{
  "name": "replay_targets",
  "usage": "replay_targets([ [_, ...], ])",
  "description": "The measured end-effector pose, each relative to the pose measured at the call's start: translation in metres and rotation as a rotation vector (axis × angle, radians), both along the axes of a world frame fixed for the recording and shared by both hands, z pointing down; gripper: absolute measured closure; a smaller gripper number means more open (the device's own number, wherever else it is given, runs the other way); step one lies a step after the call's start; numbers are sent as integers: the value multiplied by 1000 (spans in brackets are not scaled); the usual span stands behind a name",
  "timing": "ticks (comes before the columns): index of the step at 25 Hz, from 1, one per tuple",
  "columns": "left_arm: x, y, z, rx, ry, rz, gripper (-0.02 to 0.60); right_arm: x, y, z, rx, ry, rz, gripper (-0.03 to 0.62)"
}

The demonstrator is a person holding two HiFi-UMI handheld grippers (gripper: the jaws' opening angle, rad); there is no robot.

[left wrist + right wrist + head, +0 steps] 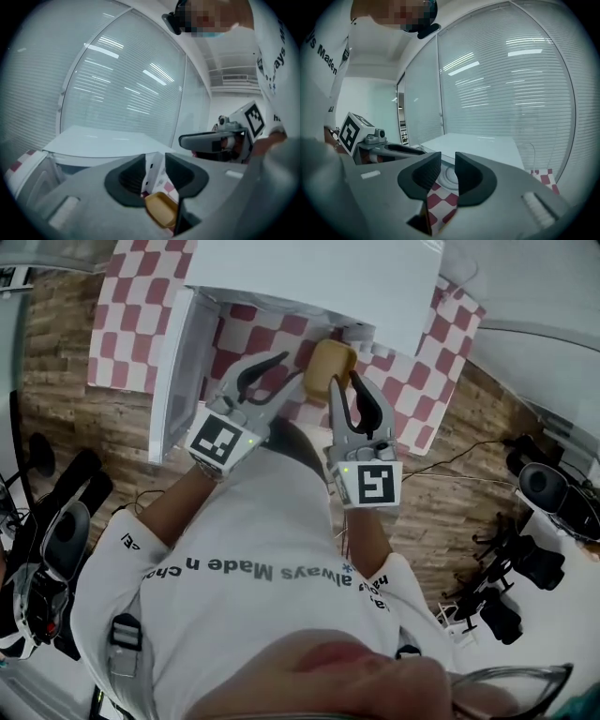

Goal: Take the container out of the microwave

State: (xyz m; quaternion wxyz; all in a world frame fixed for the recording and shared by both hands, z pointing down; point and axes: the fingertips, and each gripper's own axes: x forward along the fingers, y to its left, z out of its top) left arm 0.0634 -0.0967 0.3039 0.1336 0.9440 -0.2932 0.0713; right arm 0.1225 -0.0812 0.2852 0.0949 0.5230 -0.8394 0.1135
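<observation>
A tan container (328, 360) lies over the red-and-white checked cloth (131, 306), just in front of the white microwave (309, 277), whose door (173, 371) stands open to the left. My left gripper (286, 374) is just left of the container and my right gripper (348, 381) is at its near right edge. In the left gripper view the container (161, 208) shows low, under the left gripper (154, 171), whose jaws stand apart with nothing between the pads. The right gripper (447, 171) also has a gap, through which only checked cloth shows. I cannot tell whether anything touches the container.
The wooden floor (450, 493) around the table holds camera gear and stands (525, 559) on the right, more equipment (56, 531) on the left, and a cable. A glass wall with blinds (126, 84) rises behind the microwave.
</observation>
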Motion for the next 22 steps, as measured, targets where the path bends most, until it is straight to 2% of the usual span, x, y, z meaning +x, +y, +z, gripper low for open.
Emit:
replay_targets([
  [13,-25,-7,-91,81,31,44,465,-32,-5,-99,95,-42,-38,507],
  [22,-42,-5,-126,112,67,49,465,-55,1,-140,139,-46,-66,507],
])
